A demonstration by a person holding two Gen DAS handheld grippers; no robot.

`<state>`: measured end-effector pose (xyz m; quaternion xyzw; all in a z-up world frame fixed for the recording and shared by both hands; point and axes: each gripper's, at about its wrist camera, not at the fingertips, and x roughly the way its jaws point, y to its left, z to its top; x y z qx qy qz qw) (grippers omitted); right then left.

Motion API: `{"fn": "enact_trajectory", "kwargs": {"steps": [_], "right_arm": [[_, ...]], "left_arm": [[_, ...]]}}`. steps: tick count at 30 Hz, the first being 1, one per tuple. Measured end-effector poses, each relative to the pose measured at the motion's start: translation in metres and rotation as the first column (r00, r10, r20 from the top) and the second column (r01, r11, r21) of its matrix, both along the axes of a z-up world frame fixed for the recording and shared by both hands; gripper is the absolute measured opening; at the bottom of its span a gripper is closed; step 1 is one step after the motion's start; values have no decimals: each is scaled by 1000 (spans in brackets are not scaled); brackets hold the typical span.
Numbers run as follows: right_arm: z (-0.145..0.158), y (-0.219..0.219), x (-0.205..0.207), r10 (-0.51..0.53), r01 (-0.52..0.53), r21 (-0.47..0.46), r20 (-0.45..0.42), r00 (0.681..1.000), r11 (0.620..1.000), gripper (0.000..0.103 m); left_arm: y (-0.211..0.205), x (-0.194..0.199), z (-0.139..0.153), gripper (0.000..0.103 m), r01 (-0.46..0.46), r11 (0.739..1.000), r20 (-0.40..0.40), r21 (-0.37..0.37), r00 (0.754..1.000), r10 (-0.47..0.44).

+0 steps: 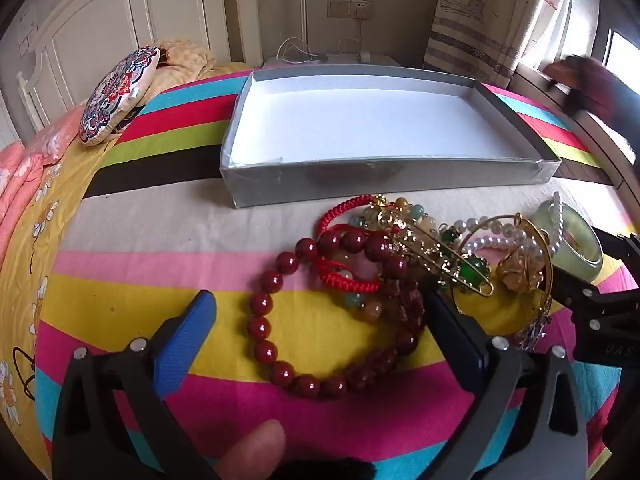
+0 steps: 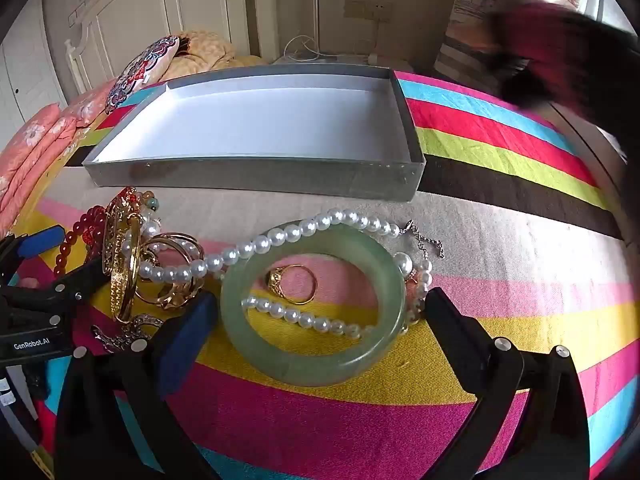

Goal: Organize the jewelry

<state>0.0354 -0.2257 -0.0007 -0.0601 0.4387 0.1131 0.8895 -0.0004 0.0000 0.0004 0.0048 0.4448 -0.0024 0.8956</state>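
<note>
In the left wrist view my left gripper [image 1: 320, 332] is open over a dark red bead bracelet [image 1: 260, 328] on the striped bedspread; its right finger [image 1: 456, 332] rests over the tangled pile's edge. The pile holds a red cord bracelet [image 1: 348, 282], a gold pin with green stones [image 1: 444, 256] and pearls [image 1: 500, 236]. In the right wrist view my right gripper [image 2: 320, 326] is open and straddles a pale green jade bangle [image 2: 312, 366], pads just beside it. A gold ring [image 2: 292, 284] and a pearl necklace [image 2: 280, 236] lie through the bangle.
A shallow grey box [image 1: 380, 176] [image 2: 256, 178] with a white inside stands behind the jewelry. Gold bangles [image 2: 168, 276] lie left of the jade bangle. A patterned cushion [image 1: 116, 96] sits at the far left. A blurred sleeve [image 2: 560, 52] is at the upper right.
</note>
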Motion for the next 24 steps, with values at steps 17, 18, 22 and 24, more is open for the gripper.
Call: {"fn": "enact_trajectory", "kwargs": {"steps": [17, 18, 22, 24], "right_arm": [[0, -1, -1, 0, 0, 0, -7, 1000, 1000, 99], [1, -1, -1, 0, 0, 0, -7, 1000, 1000, 99], [1, 0, -5, 17, -17, 0, -11, 1000, 1000, 99], [0, 0, -8, 75, -76, -8, -45, 996, 997, 99]], "left_arm": [[1, 0, 0, 101, -5, 1000, -6, 0, 1000, 5], [1, -1, 0, 101, -10, 1000, -6, 0, 1000, 10], [-3, -4, -1, 101, -24, 1000, -10, -1, 1000, 24], [-3, -4, 1, 101, -30, 1000, -33, 0, 999, 30]]}}
